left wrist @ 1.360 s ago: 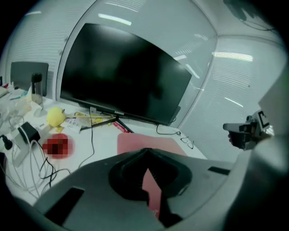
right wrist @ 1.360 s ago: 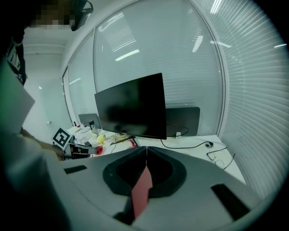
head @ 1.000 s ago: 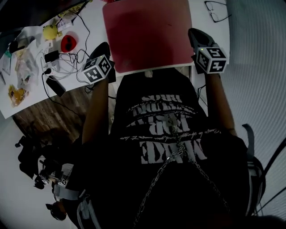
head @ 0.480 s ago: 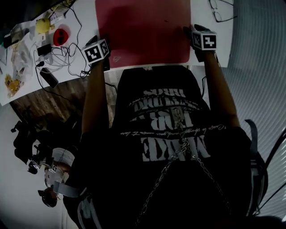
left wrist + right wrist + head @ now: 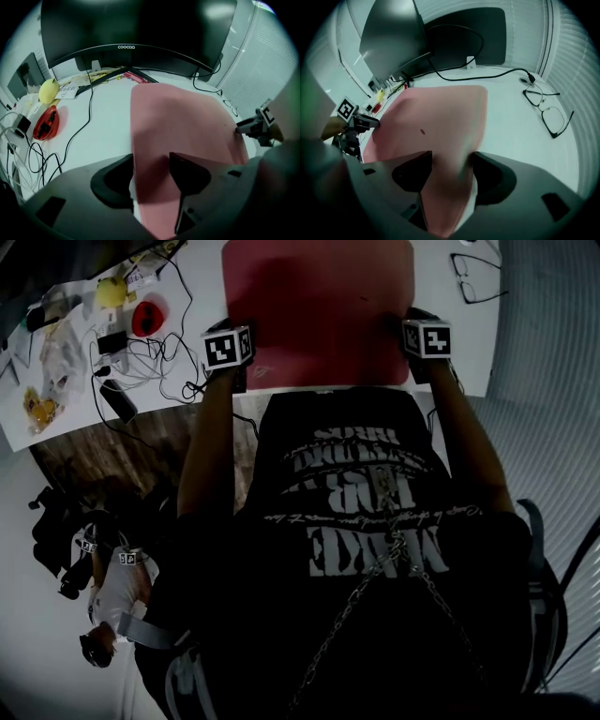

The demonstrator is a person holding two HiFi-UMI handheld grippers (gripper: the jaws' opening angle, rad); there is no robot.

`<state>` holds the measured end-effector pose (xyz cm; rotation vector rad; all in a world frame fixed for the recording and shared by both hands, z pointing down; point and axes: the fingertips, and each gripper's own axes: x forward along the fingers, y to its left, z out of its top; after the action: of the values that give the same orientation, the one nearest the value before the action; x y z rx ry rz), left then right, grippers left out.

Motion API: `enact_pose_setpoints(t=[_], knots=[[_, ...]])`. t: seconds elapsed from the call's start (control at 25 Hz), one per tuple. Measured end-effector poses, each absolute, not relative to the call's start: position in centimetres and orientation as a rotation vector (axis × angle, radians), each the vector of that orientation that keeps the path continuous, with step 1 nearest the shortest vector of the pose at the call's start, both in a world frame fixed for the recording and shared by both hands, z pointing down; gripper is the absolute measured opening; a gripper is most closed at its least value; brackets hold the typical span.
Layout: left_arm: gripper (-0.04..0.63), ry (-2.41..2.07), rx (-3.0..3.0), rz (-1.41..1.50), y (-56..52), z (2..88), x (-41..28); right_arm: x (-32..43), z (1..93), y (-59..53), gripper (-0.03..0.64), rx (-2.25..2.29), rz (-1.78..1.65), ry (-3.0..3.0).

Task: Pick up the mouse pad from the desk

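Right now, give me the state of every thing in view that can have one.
mouse pad: lying flat on the desk, clamped by neither tongs.
left tongs: open, jaws have just been opening, the pad's left edge between them.
right tongs: open, jaws have just been opening, the pad's right edge between them.
glasses: unfolded, resting on the desk.
monitor: screen dark.
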<state>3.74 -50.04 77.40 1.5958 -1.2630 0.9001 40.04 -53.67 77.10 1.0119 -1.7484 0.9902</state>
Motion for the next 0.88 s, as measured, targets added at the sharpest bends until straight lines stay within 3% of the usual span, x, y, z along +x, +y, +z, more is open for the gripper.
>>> enact_pose_setpoints(t=[0.36, 0.44, 0.48, 0.68, 0.88], knots=[[0.2, -1.259, 1.606, 0.9, -50.3, 76.8, 3.9, 38.5, 76.4, -53.8, 0.173, 1.007, 0.968, -1.772], [0.182, -1.243, 1.614, 0.904, -50.4, 76.9, 3.8, 37.6, 76.4, -53.2, 0.072, 1.003, 1.009, -1.781], [0.174, -1.235, 1.615, 0.892, -50.3, 76.9, 3.8, 37.2, 76.2, -52.8, 0.062, 1.006, 1.007, -1.782], [0.062, -1.177, 1.634, 0.766, -50.2, 76.8, 5.0, 36.2, 73.7, -52.5, 0.056, 1.035, 1.022, -1.878], [0.055, -1.201, 1.803, 0.684, -49.6, 72.3, 6.0, 34.2, 69.0, -50.9, 0.048, 1.021, 0.908, -2.025]])
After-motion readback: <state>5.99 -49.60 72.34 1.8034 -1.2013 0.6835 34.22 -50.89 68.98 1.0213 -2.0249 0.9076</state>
